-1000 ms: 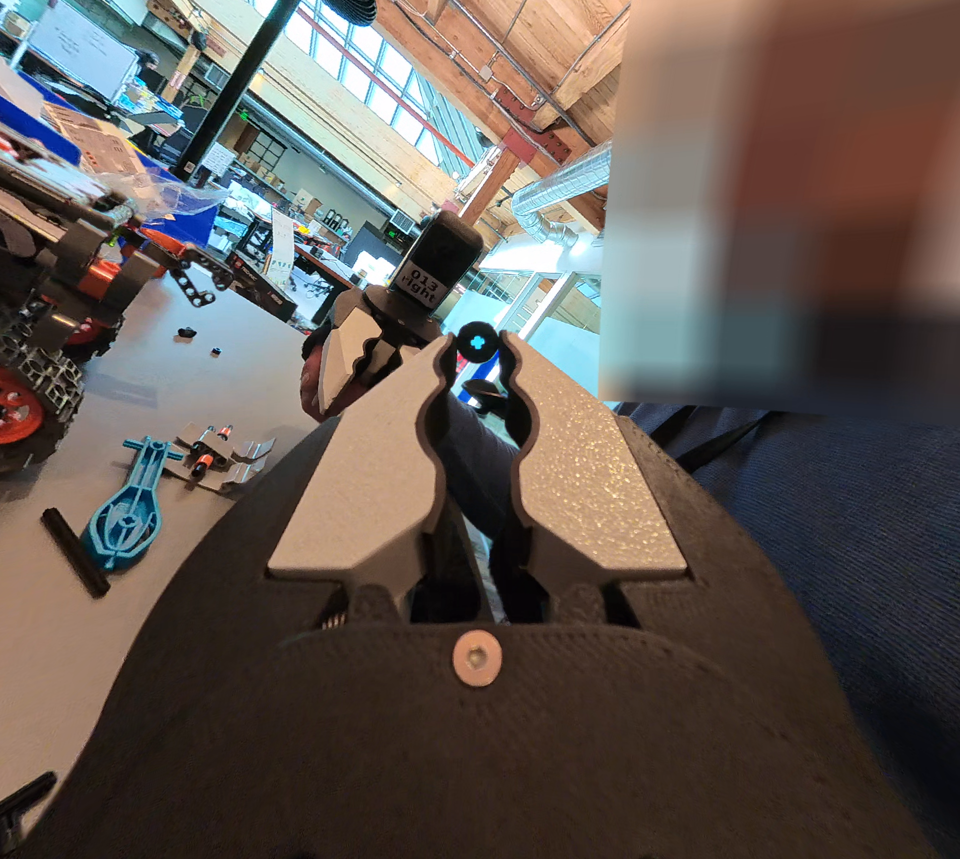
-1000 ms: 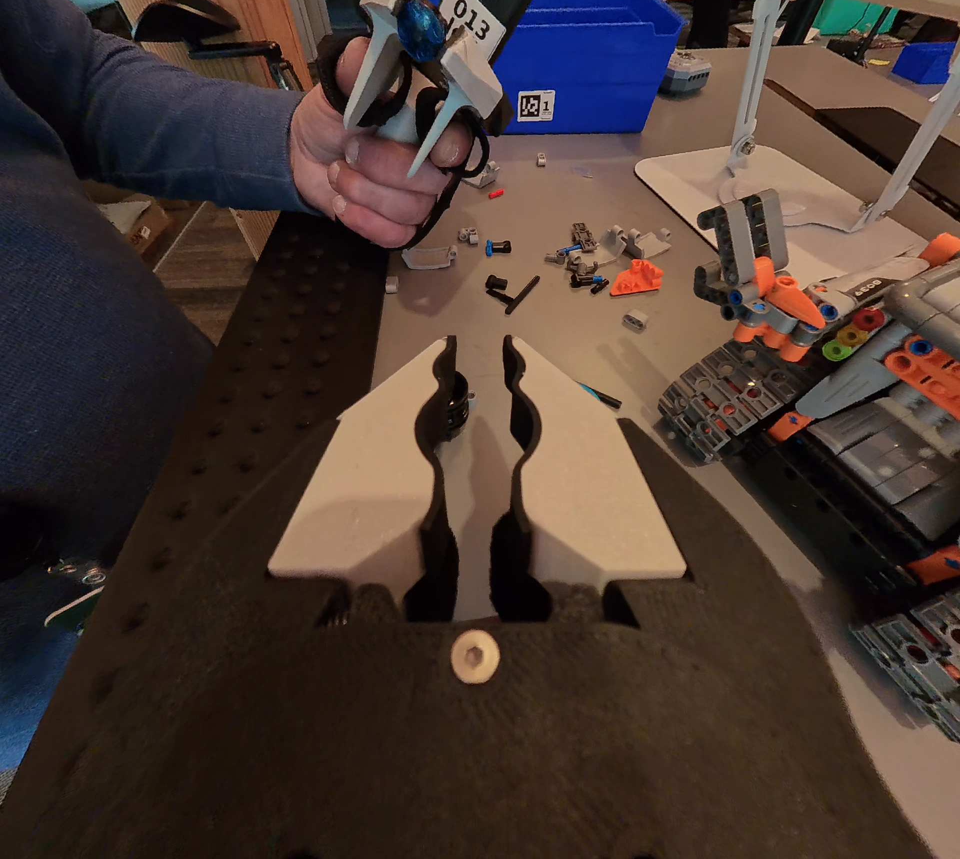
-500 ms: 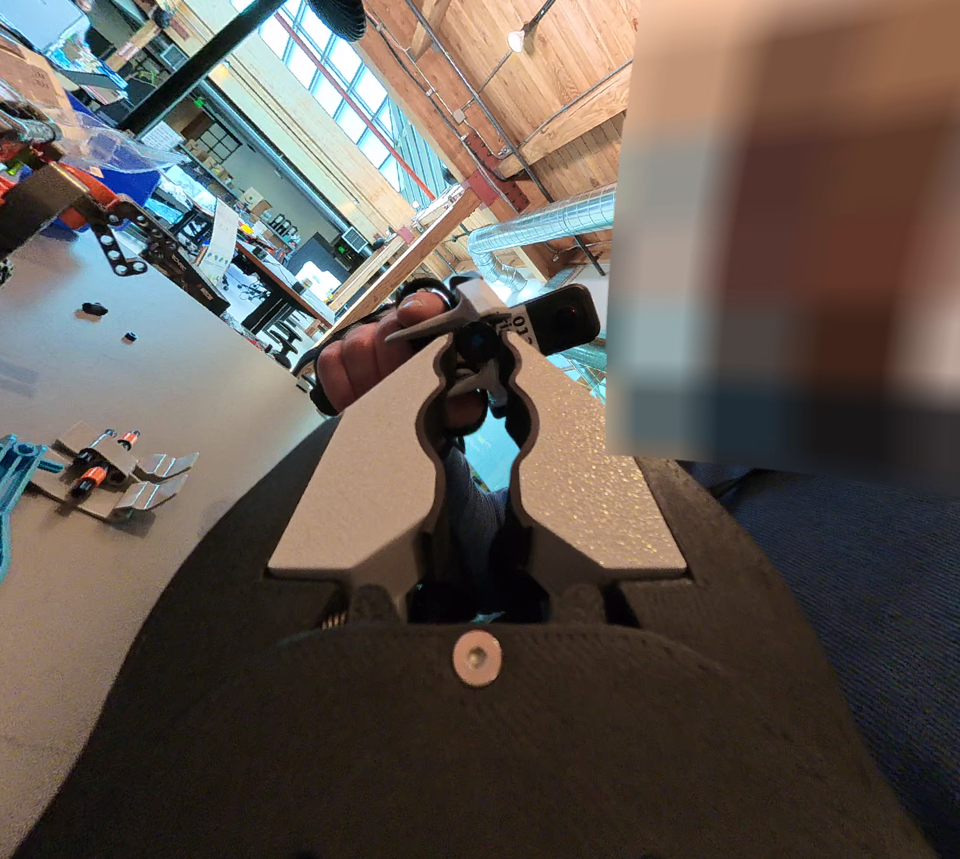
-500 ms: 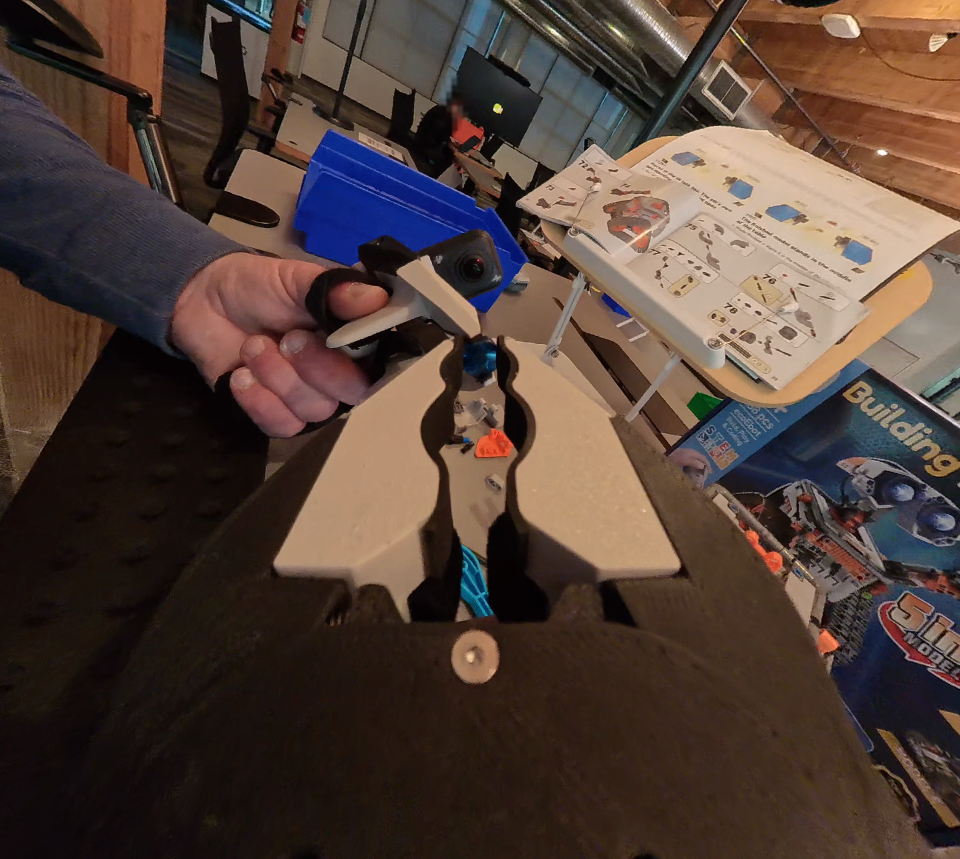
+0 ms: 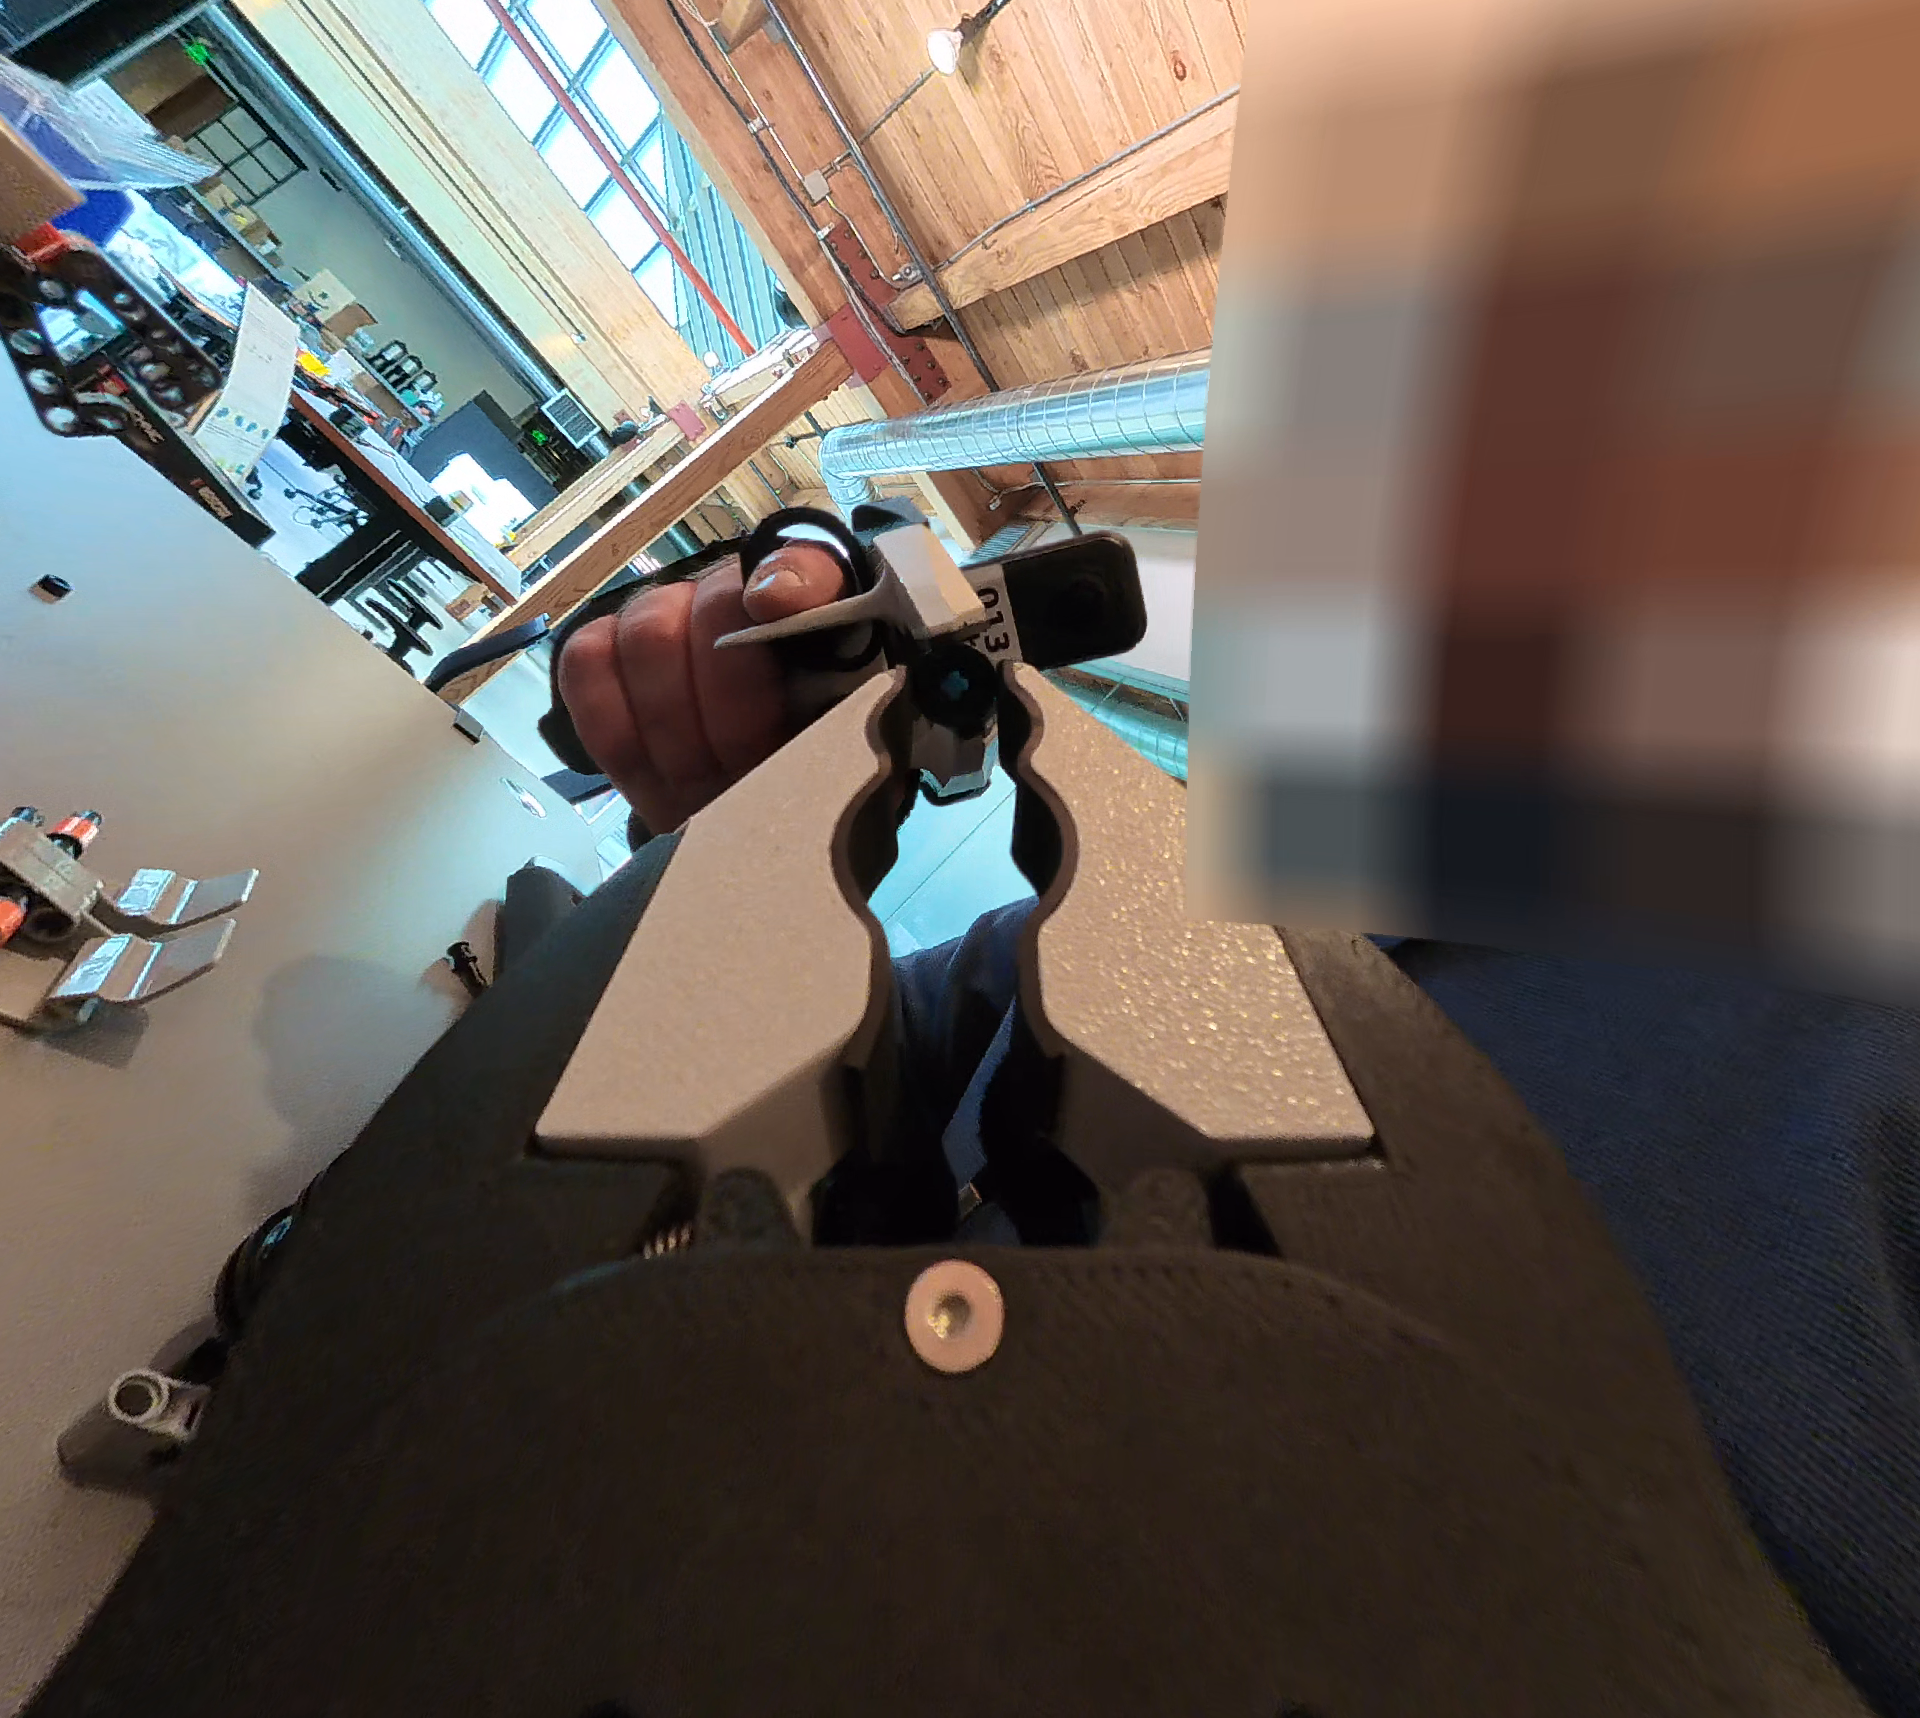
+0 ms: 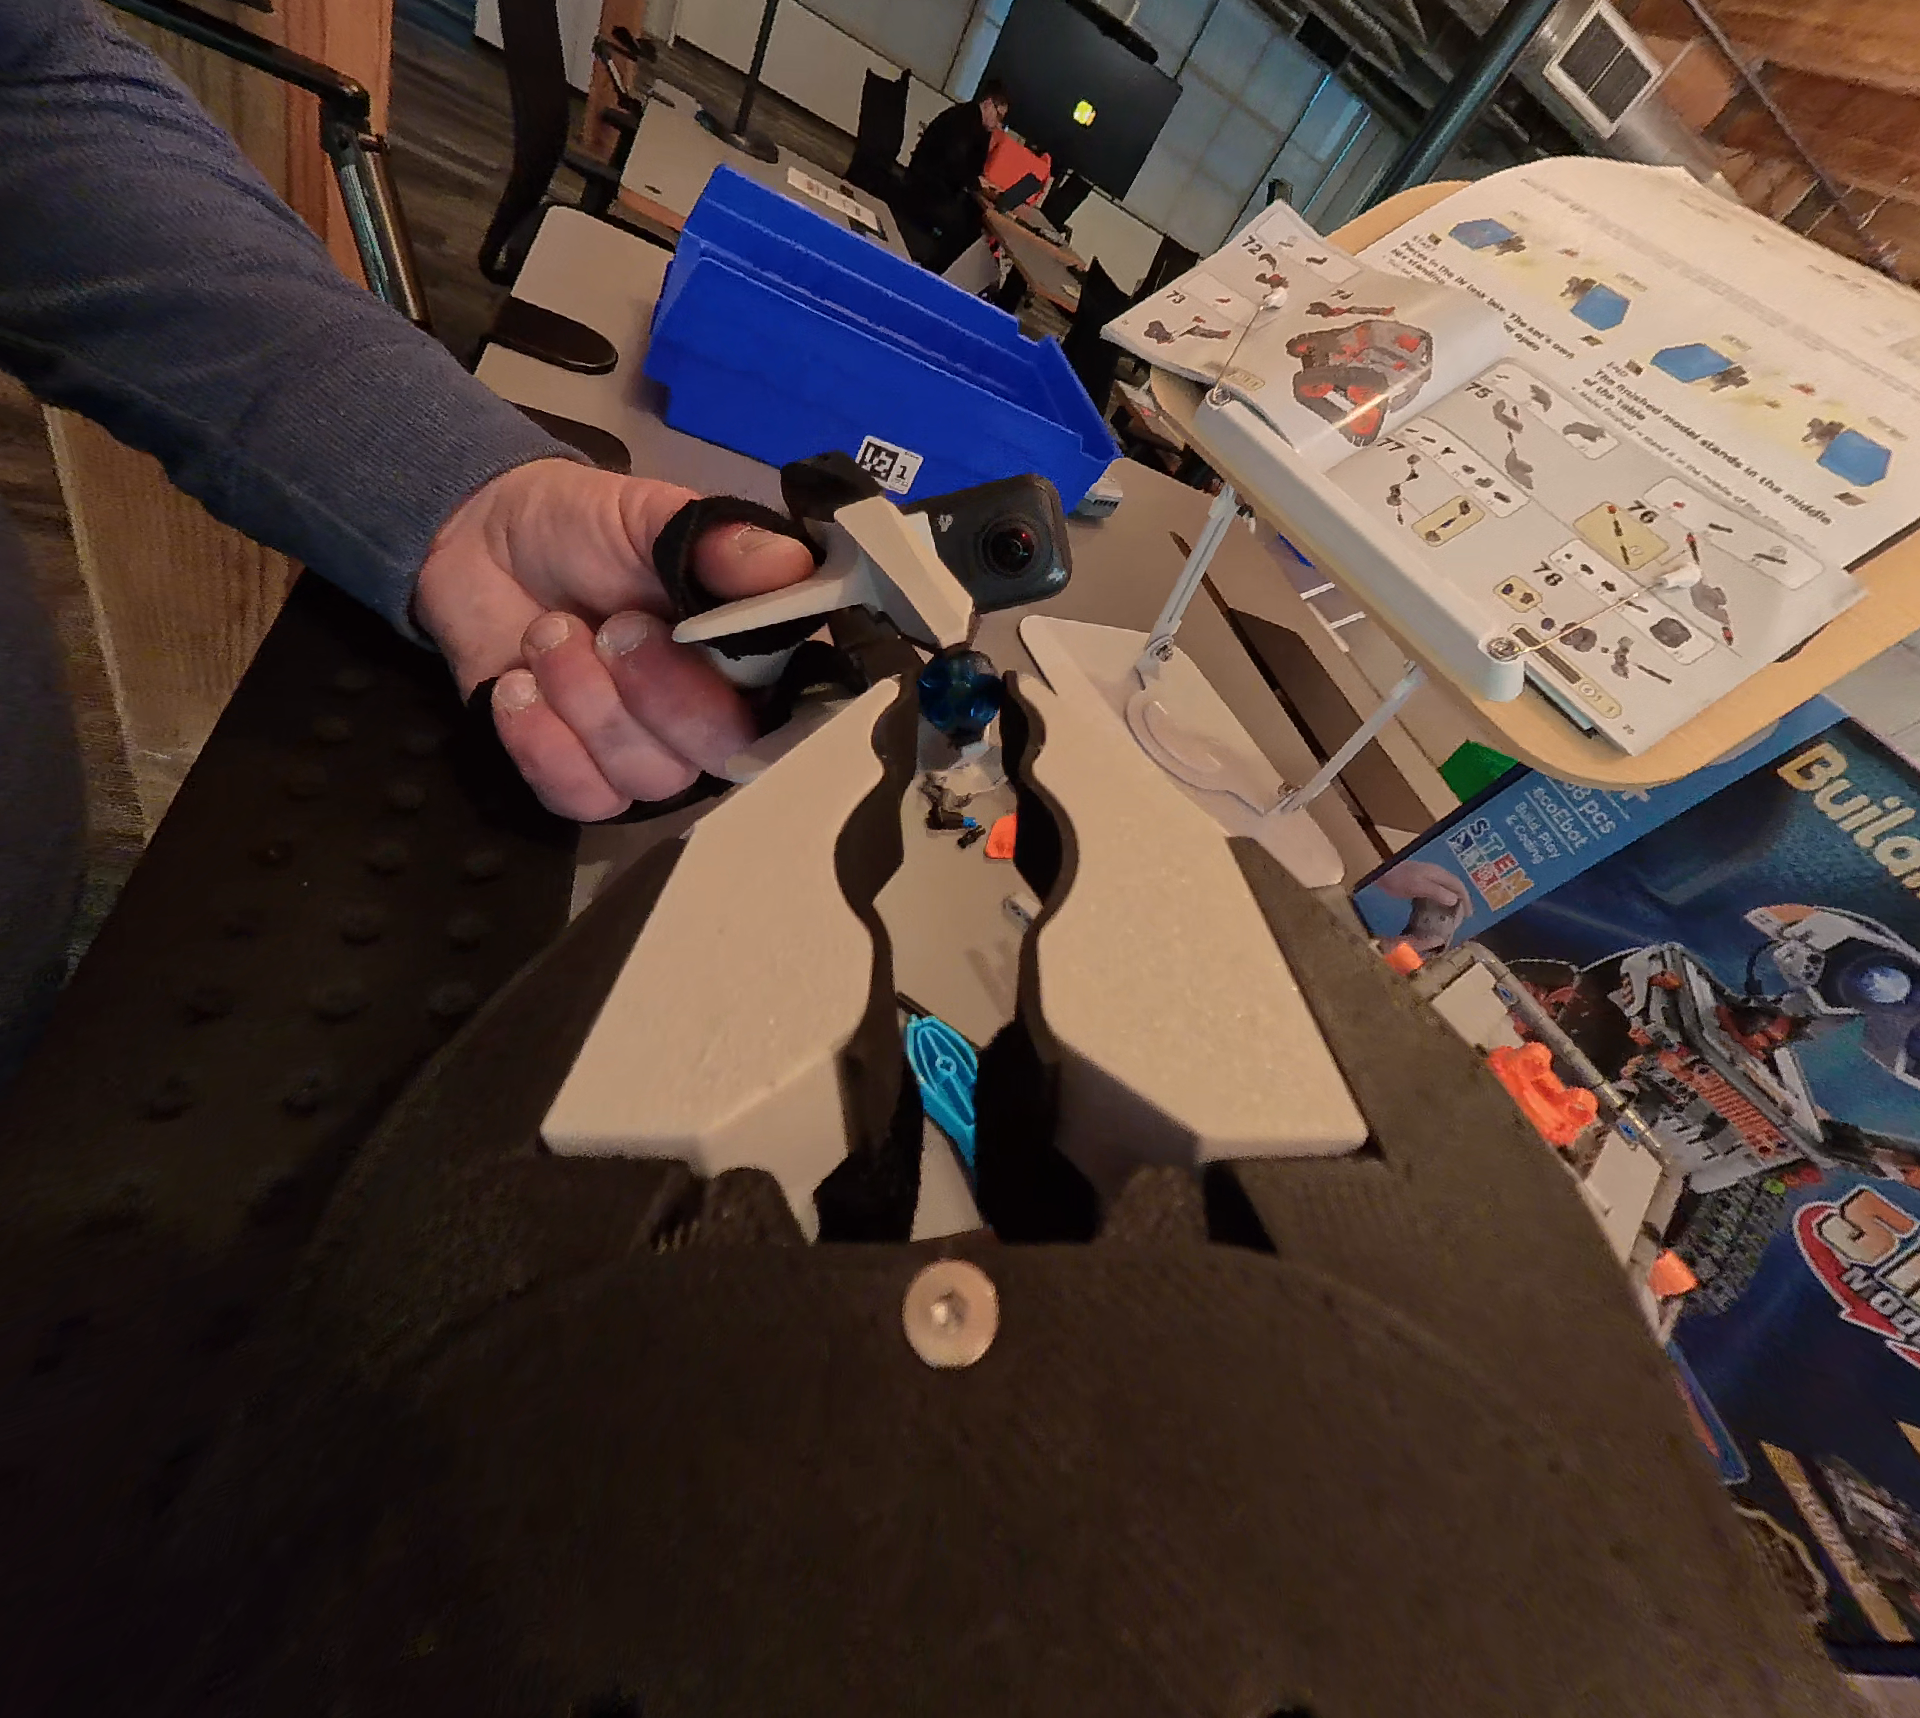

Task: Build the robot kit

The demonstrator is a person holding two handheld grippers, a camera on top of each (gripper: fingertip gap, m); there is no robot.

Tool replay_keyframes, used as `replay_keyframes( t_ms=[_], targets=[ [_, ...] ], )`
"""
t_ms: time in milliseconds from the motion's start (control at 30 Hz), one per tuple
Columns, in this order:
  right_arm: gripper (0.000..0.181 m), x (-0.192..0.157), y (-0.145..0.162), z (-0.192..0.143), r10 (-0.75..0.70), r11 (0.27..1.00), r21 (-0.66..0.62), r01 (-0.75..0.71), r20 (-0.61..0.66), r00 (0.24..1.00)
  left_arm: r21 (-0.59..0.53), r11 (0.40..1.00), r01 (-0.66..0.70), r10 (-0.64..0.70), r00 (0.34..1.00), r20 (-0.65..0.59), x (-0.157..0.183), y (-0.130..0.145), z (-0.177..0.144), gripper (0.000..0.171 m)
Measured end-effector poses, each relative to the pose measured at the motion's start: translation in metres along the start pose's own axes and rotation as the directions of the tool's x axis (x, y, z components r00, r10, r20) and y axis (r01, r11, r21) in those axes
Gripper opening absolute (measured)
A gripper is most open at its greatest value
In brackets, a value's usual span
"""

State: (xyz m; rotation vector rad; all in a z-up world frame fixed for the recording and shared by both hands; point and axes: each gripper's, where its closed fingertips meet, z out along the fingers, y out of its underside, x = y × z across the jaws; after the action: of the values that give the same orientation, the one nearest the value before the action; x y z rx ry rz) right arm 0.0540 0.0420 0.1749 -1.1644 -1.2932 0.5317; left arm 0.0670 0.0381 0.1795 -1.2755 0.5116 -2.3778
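A small round piece, translucent blue with a dark rim [image 5: 951, 694], is held up in the air. My left gripper [image 5: 951, 681] is shut on it at the fingertips. In the right wrist view the same piece [image 6: 958, 686] sits between the tips of my right gripper [image 6: 961, 681]. The right gripper's jaws stand a narrow gap apart on either side of it. The two grippers face each other, tip to tip. A hand [image 6: 582, 629] holds the left gripper, and another hand [image 5: 665, 692] holds the right one.
Below lies the grey table [image 5: 208, 733] with grey-and-orange parts [image 5: 94, 930] and a grey connector [image 5: 151, 1398]. A blue bin [image 6: 831, 349], an instruction booklet on a stand [image 6: 1558, 421], a kit box [image 6: 1766, 1045], a blue flat tool [image 6: 940, 1071] and loose small parts [image 6: 966, 821] are nearby. Left and right tips are no more than a few centimetres apart.
My right gripper has lifted off the table and its tips have come up around the blue piece. My left gripper has tilted with the piece still in it.
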Motion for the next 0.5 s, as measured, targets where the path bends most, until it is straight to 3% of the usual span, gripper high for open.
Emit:
replay_keyframes(
  t_ms=[67,133,200,233,300,367,433,500],
  targets=[
    [0.013,-0.001,0.003,-0.002,0.023,0.999,-0.025,-0.022,0.025,0.999,-0.014,1.0,-0.017,0.018,1.0,0.022,-0.002,0.001,-0.001,0.016],
    [0.013,0.0,0.01,-0.006,0.069,0.995,-0.074,-0.065,0.054,0.996,-0.05,0.997,-0.053,0.058,0.994,0.09,-0.008,-0.001,-0.009,0.031],
    [0.013,-0.004,0.029,-0.01,0.108,0.979,-0.183,-0.089,0.097,0.989,-0.167,0.975,-0.144,0.173,0.969,0.177,-0.012,0.004,-0.018,0.037],
    [0.013,-0.008,0.039,-0.012,0.134,0.965,-0.242,-0.101,0.125,0.983,-0.278,0.94,-0.198,0.271,0.929,0.253,-0.022,0.011,-0.024,0.038],
    [0.013,-0.017,0.058,-0.013,0.166,0.934,-0.343,-0.1,0.171,0.971,-0.577,0.775,-0.258,0.516,0.786,0.341,-0.052,0.034,-0.045,0.049],
    [0.013,-0.03,0.07,-0.013,0.218,0.904,-0.413,-0.107,0.231,0.948,-0.761,0.62,-0.189,0.615,0.719,0.323,-0.073,0.057,-0.064,0.053],
    [0.013,-0.037,0.081,-0.01,0.239,0.88,-0.466,-0.098,0.254,0.937,-0.855,0.493,-0.158,0.697,0.66,0.28,-0.091,0.07,-0.078,0.057],
    [0.013,-0.044,0.089,-0.007,0.266,0.858,-0.506,-0.094,0.28,0.923,-0.885,0.441,-0.152,0.725,0.642,0.251,-0.098,0.073,-0.08,0.051]
  ],
)
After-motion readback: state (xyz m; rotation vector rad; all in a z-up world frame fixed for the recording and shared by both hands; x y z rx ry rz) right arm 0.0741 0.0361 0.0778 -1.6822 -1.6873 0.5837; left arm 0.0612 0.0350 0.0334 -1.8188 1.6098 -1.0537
